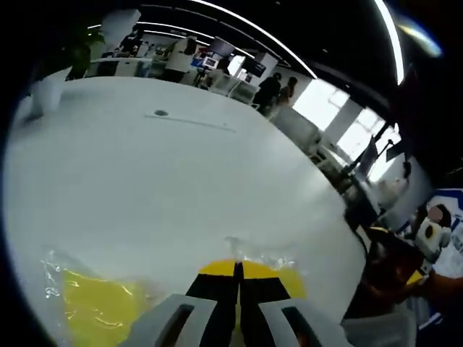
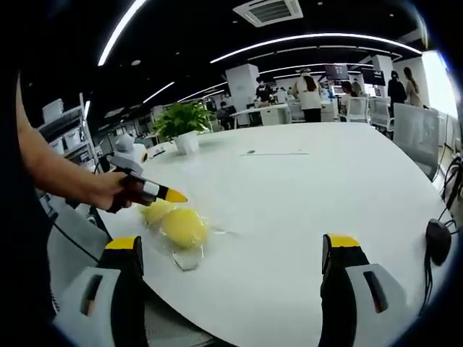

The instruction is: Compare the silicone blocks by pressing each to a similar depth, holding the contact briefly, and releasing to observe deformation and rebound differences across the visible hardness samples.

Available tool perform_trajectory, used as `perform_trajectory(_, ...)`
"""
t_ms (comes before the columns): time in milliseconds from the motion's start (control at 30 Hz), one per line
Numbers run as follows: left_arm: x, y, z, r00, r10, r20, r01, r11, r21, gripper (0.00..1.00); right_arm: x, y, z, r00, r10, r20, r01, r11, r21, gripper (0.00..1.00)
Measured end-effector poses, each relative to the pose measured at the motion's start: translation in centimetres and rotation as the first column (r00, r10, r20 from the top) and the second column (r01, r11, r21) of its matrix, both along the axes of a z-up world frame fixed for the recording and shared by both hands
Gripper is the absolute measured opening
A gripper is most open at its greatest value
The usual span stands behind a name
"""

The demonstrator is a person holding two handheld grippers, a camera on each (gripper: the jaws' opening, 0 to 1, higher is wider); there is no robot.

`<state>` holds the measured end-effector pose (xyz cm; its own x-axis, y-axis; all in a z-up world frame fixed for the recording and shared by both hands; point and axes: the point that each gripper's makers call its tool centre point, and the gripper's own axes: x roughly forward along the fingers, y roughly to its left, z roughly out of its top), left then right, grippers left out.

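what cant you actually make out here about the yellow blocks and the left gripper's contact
- Left gripper view: closed left gripper covers its contact with the bagged yellow block.
- Left gripper view: second yellow block is cut by the bottom edge.
- Right gripper view: yellow blocks too small for hardness labels or dents.

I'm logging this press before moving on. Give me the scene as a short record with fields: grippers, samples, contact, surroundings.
left gripper: jaws closed together, tips pointed at a yellow block
right gripper: jaws wide apart, holding nothing, above the table
samples: two yellow blocks in clear plastic wrap, side by side near the table edge
contact: left tips meet or nearly meet the block; pressing depth cannot be told
table: white, potted plant at the far end
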<state>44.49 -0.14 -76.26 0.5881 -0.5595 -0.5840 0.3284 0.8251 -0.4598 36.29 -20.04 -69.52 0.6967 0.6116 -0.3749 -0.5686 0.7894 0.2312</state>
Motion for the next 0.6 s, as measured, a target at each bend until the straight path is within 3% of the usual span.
perform_trajectory(167, -0.1, 0.6, -0.5, 1.000, -0.023, -0.009, 0.024, 0.999, 0.035, 0.00, -0.1, -0.3, -0.3, 1.000, -0.009, -0.005, 0.009, 1.000, 0.005, 0.96)
perform_trajectory(300, 0.1, 0.8, -0.9, 0.999, 0.000, -0.033, 0.001, 1.000, 0.022, 0.00, -0.3, -0.4, -0.4, 1.000, -0.011, -0.013, 0.011, 1.000, 0.006, 0.96)
perform_trajectory(600, 0.1, 1.3, -1.7, 1.000, 0.000, -0.018, 0.000, 0.999, 0.043, 0.00, 0.0, -0.4, -0.4, 1.000, -0.009, -0.017, 0.009, 1.000, 0.000, 0.96)
